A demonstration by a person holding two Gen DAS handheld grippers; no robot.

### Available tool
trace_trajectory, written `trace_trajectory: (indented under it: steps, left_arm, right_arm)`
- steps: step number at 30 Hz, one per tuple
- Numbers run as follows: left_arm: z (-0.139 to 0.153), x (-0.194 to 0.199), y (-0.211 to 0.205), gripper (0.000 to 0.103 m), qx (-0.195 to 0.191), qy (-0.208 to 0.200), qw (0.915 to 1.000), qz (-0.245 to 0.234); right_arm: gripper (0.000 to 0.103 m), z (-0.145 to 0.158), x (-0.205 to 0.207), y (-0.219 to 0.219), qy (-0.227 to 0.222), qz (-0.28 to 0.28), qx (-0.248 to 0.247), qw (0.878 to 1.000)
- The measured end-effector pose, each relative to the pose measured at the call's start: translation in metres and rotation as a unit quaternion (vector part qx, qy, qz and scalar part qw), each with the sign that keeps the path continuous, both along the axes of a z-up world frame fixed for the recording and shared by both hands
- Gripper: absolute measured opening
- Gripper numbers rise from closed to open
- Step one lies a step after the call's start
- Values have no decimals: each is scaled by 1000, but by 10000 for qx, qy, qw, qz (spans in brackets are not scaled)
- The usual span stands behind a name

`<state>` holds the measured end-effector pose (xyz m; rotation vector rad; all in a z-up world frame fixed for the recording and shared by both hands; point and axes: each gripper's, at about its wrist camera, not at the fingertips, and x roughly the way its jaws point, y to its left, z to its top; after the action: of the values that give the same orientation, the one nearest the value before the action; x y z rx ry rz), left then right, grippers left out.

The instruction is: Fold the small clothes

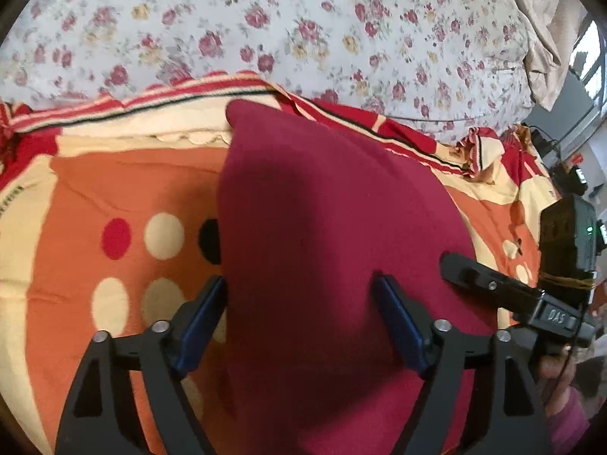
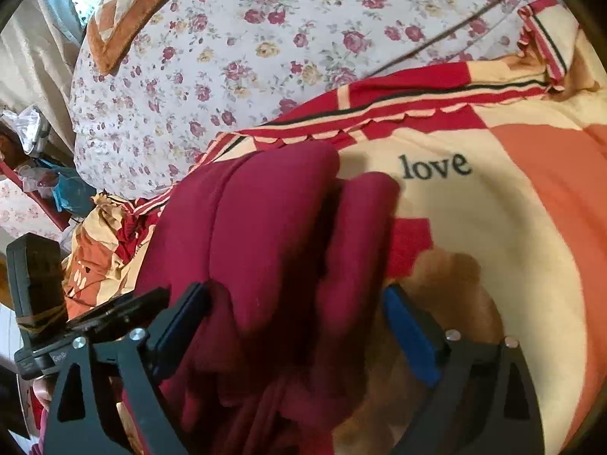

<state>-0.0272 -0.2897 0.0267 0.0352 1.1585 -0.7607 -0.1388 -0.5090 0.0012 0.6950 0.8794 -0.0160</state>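
Both sets of tongs are spread wide, nothing pinched. The left gripper (image 1: 299,292) sits over the maroon garment (image 1: 322,208), blue pads (image 1: 398,322) apart with cloth lying loose between them, not squeezed. The right gripper (image 2: 299,311) is the same deal: jaws wide, bunched maroon folds between the pads but not gripped.

The garment lies on an orange, cream and red blanket (image 1: 114,197) spread on the bed. In the left view it looks like a smooth folded slab with a clean left edge and a rounded top corner, and there's plenty of bare blanket to its left. The other gripper pokes in from the right edge, close to the cloth.

The right view shows what the left doesn't: the garment's right edge is lumpy, stacked in rolls, ending just short of the word "love" (image 2: 436,167) printed on the blanket. Lots of open blanket to the right. Beyond the blanket's striped border is a floral sheet (image 2: 265,38) in both views.
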Motion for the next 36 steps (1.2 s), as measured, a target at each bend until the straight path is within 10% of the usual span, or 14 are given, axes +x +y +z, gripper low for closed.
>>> trace_trajectory:
  steps: [4,10,21,25,36]
  left_arm:
    - [-11,9,6,66,-261,635,9976,59]
    - [16,-21,8,38,-52,-68,10000,-29]
    - [48,-88,83,36,267,105,9992,264]
    - [21,-96,98,46,250,173,9975,630]
    - [51,-129,103,51,427,-986,9896,953]
  right_arm:
    - [81,1,11,12,-79,284,-209,9993]
    - [44,40,3,40,-263,545,-883,9943]
    - [46,60,-43,90,57,1042,-64,9945]
    - [66,33,-47,110,406,1050,-789,9905]
    - [53,108,-106,139,-447,1350,-1504,9783]
